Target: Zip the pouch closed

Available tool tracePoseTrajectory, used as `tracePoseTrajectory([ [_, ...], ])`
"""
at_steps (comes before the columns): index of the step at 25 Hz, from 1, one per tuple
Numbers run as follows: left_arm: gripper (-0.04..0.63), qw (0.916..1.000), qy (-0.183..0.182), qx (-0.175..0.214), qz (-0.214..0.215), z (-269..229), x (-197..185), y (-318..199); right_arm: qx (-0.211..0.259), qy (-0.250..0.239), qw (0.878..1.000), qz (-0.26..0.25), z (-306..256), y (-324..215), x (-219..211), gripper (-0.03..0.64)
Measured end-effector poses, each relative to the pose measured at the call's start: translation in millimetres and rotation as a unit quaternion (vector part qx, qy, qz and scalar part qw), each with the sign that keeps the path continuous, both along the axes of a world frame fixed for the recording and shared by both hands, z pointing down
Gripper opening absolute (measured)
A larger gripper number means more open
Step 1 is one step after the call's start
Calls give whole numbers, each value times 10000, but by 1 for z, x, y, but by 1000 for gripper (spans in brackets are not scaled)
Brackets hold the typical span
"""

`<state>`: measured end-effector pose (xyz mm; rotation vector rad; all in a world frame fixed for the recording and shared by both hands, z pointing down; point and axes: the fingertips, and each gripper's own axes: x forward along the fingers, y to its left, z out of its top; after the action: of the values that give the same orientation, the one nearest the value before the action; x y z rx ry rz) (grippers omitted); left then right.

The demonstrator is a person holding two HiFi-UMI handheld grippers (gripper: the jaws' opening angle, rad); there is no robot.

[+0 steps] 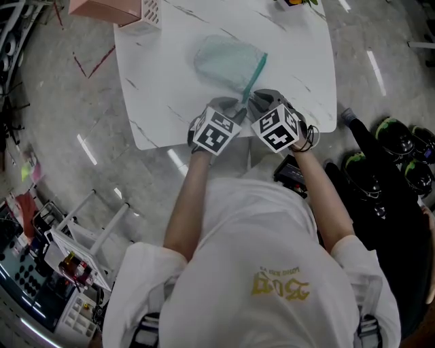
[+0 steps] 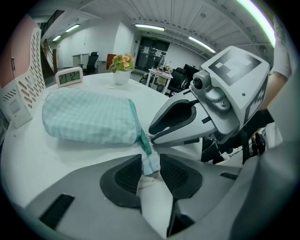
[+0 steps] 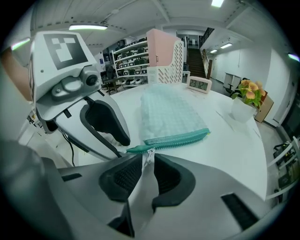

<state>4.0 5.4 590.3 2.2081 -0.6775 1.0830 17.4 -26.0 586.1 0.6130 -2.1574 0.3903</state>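
A pale green checked pouch [image 1: 228, 60] lies on the white marble table [image 1: 163, 102], its teal zipper [image 1: 253, 76] running along the right side toward me. Both grippers meet at its near end. My left gripper [image 1: 231, 110] is shut on the small fabric tab [image 2: 151, 164] at the end of the zipper tape; the tab sits pinched between the pads. My right gripper [image 1: 257, 103] is shut on the metal zipper pull [image 3: 148, 157] at the near end of the zipper [image 3: 176, 139]. In the left gripper view the pouch [image 2: 89, 121] looks plump.
A pink file holder [image 1: 115, 10] stands at the table's far left corner. A small clock [image 3: 199, 84] and a flower pot [image 3: 246, 101] are at the far side. The table's near edge [image 1: 177, 143] is just below the grippers. Dark shoes [image 1: 394, 139] lie on the floor at right.
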Motion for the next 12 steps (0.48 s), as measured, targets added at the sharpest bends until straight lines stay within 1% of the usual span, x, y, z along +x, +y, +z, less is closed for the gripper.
tracePoseTrajectory([
  [3, 117, 10000, -31, 59, -19, 0, -2, -1, 51, 53, 10000, -17, 2, -1, -3, 87],
  [5, 90, 9999, -26, 107, -61, 0, -3, -2, 91, 70, 9999, 14, 1, -2, -2, 75],
  [7, 74, 9998, 6, 156, -103, -1, -3, -5, 171, 116, 9998, 77, 1, -4, 0, 34],
  [8, 54, 9998, 19, 182, -119, -1, -3, -6, 211, 148, 9996, 95, 1, -6, 0, 20],
  [9, 40, 9997, 32, 200, -130, -2, -4, -8, 238, 172, 9995, 95, 2, -6, 0, 18],
  [12, 37, 9996, 140, 197, -126, -4, -3, -11, 248, 163, 9995, 83, 1, -8, 0, 17],
])
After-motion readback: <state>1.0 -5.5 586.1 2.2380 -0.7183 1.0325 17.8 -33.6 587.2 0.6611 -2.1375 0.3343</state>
